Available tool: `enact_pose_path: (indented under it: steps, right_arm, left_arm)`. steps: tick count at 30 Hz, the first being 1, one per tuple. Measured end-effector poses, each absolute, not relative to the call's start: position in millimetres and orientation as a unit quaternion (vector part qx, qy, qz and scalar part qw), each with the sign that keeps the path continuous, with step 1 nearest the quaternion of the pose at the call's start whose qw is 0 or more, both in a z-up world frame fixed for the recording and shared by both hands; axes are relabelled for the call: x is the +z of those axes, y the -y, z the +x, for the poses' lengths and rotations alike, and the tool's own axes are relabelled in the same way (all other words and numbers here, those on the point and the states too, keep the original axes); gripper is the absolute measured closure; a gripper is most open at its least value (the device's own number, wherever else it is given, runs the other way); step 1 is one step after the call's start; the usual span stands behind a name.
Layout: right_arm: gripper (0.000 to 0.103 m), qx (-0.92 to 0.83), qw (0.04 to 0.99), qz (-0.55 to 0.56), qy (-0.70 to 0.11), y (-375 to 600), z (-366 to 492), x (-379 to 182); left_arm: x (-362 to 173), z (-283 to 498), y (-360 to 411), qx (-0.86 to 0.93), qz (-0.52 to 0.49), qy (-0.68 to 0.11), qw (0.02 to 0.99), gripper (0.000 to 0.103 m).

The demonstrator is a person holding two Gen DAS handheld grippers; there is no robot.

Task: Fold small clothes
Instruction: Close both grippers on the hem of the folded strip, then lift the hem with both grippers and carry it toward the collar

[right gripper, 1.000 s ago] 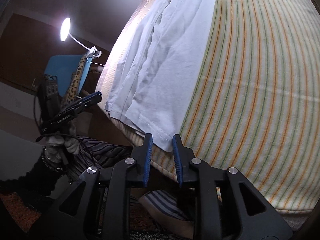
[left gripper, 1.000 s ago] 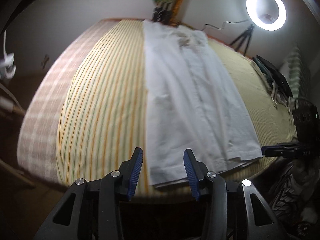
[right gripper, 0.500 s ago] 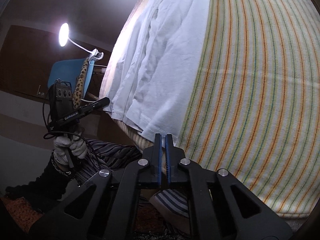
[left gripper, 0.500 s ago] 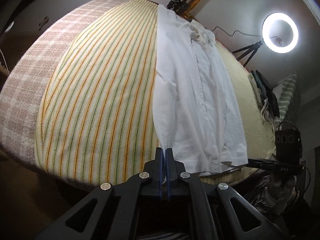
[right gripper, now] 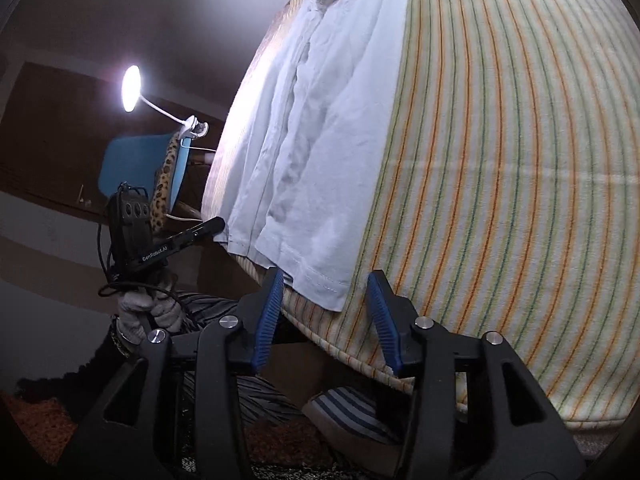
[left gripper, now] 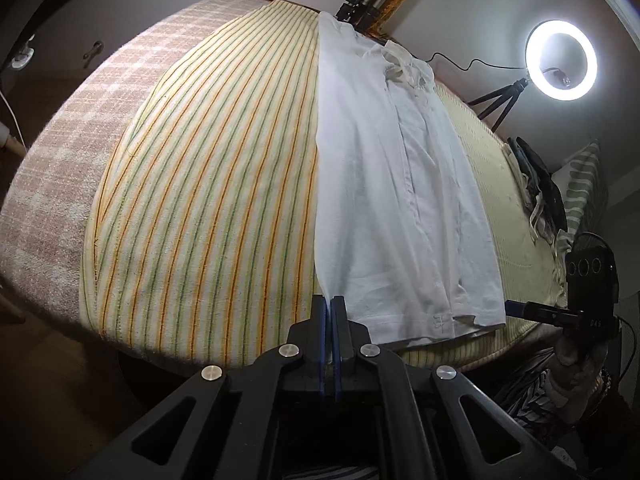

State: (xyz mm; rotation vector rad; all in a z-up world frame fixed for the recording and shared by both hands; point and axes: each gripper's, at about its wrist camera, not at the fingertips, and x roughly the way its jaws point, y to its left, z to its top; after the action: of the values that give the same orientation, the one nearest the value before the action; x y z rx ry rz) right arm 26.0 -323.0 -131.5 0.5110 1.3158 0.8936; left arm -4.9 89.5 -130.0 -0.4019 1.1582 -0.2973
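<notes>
A white shirt [left gripper: 400, 184], folded lengthwise, lies flat on a striped towel [left gripper: 208, 184]; its hem is at the near edge. My left gripper [left gripper: 330, 302] is shut at the hem's near left corner, and the cloth edge runs into its tips. Seen from the right wrist, the left gripper [right gripper: 218, 223] touches the far hem corner of the shirt [right gripper: 332, 140]. My right gripper [right gripper: 326, 292] has its jaws opening, with the other hem corner lying between the blue pads, untouched. It appears in the left wrist view as the right gripper [left gripper: 512, 306] beside the hem.
A checked blanket [left gripper: 80, 152] lies under the towel. A ring light [left gripper: 560, 60] on a tripod stands behind, and dark clothes [left gripper: 540, 188] are piled at the right. A blue chair [right gripper: 132, 168] and a lamp [right gripper: 131, 88] stand beyond. A gloved hand [right gripper: 148, 308] holds the left gripper.
The left gripper went from open to shut at the hem corner and stayed shut. The right gripper closed fully, then opened again around its hem corner.
</notes>
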Motion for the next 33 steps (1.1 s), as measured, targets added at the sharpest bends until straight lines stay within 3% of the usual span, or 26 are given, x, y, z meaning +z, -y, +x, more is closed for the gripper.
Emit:
enact_pose_path:
  steps: [3, 5, 6, 20, 33]
  right_arm:
    - [0.060, 0.406, 0.669, 0.213, -0.585, 311, 27, -133]
    - [0.090, 0.406, 0.665, 0.193, -0.596, 298, 27, -136]
    - [0.095, 0.405, 0.664, 0.183, -0.601, 294, 27, -139]
    - [0.098, 0.421, 0.655, 0.274, -0.564, 322, 38, -125]
    - [0.098, 0.412, 0.686, 0.285, -0.528, 321, 98, -91]
  left_arm:
    - [-129, -4, -90, -0.140, -0.191, -0.541, 0.807, 0.103]
    - [-129, -4, -90, -0.141, -0.192, -0.541, 0.807, 0.103]
    - [-129, -4, -89, -0.142, -0.190, -0.541, 0.807, 0.103]
    - [-103, 4, -94, -0.174, -0.242, -0.528, 0.795, 0.103]
    - [-73, 74, -87, -0.190, -0.250, -0.495, 0.810, 0.103]
